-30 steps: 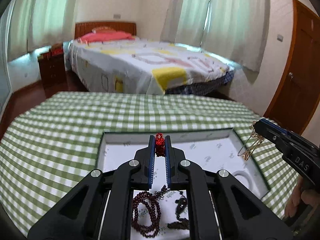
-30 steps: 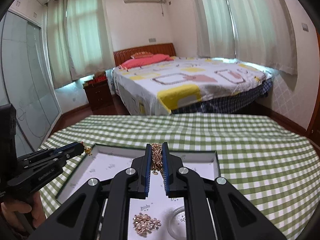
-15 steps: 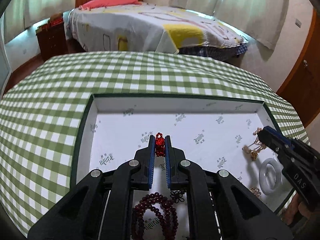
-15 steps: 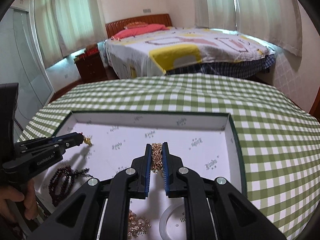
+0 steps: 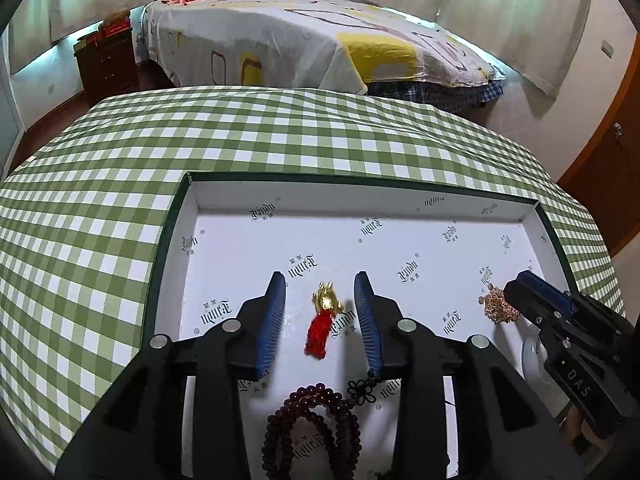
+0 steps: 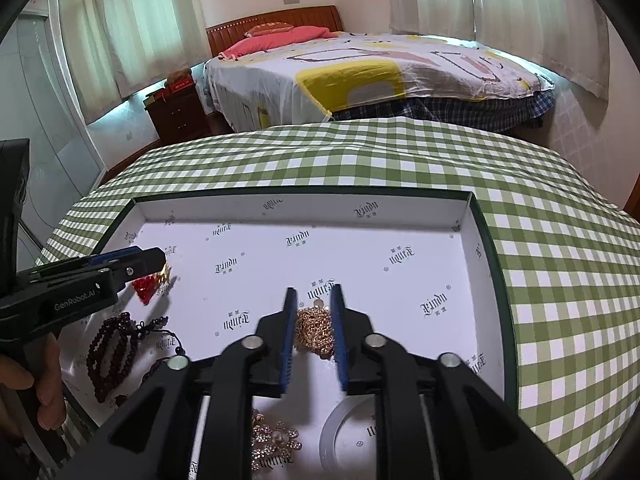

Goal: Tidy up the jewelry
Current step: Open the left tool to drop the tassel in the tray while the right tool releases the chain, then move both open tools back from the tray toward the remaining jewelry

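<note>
release step in hand. left gripper (image 5: 320,304) fingers opening, red-and-gold charm (image 5: 323,318) lying loose between them on tray (image 5: 360,204) floor. right gripper (image 6: 312,320) fingers opening around gold chain (image 6: 314,330), toward 3 o'clock of the charm. next: lift both clear without snagging.

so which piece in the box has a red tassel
The gold charm between the left gripper's opening jaws; the chain, beads and brooch have none.

Dark bead bracelet (image 5: 312,428) cut off by the near edge and partly hidden behind the left gripper (image 5: 320,312), clear bangle (image 6: 352,428) half covered by the right gripper (image 6: 314,336), box print (image 5: 304,266) too small to read, brooch (image 6: 276,446) partly hidden
</note>
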`<state>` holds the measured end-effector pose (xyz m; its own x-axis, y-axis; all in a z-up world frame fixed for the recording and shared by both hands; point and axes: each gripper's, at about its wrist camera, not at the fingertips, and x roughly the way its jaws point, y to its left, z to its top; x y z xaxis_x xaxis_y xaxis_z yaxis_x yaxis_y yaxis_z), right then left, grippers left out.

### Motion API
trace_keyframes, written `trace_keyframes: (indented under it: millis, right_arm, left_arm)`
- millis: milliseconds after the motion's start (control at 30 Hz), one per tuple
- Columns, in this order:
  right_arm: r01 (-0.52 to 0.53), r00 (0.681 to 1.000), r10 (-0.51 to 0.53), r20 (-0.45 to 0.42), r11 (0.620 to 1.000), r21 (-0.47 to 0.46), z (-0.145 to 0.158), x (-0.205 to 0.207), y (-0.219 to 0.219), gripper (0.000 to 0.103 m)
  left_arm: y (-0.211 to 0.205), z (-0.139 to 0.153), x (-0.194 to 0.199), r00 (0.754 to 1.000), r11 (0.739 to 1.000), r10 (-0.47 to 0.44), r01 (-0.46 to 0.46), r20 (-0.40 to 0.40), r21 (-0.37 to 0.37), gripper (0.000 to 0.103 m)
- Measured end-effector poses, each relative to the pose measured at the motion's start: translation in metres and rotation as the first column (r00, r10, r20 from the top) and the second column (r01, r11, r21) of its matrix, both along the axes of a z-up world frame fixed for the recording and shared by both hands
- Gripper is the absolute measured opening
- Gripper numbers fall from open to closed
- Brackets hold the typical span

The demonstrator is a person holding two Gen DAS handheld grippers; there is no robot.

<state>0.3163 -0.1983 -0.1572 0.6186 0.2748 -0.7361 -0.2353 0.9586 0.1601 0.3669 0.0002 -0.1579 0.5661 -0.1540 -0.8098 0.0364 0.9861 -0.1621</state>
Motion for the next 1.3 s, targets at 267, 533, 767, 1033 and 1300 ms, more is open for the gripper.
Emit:
trace_keyframes:
  millis: [267, 533, 767, 1033, 1300]
  right_arm:
    - [0.005, 0.999, -0.005, 0.031, 1.0, 0.005, 0.007, -0.006, -0.003, 0.033]
    - [0.013, 0.995, -0.014, 0.096, 1.0, 0.02, 0.03, -0.032, -0.009, 0.037]
    - [0.029, 0.99, -0.033, 0.137, 0.999, 0.031, 0.047, -0.062, -0.02, 0.038]
    - [0.042, 0.987, -0.045, 0.155, 0.999, 0.025, 0.052, -0.098, -0.026, 0.038]
    - [0.052, 0.987, -0.054, 0.153, 0.998, 0.019, 0.048, -0.129, -0.031, 0.038]
  left_arm:
    - [0.004, 0.015, -0.017, 0.997, 1.0, 0.002, -0.003, 0.078, 0.011, 0.054]
    - [0.006, 0.045, -0.059, 0.978, 0.999, 0.0, -0.008, 0.209, 0.035, 0.058]
    - [0.01, 0.065, -0.103, 0.958, 0.999, 0.015, -0.027, 0.285, 0.038, 0.058]
    - [0.008, 0.067, -0.144, 0.954, 0.999, 0.025, -0.037, 0.297, 0.034, 0.058]
    - [0.009, 0.058, -0.18, 0.953, 0.997, 0.035, -0.055, 0.301, 0.057, 0.058]
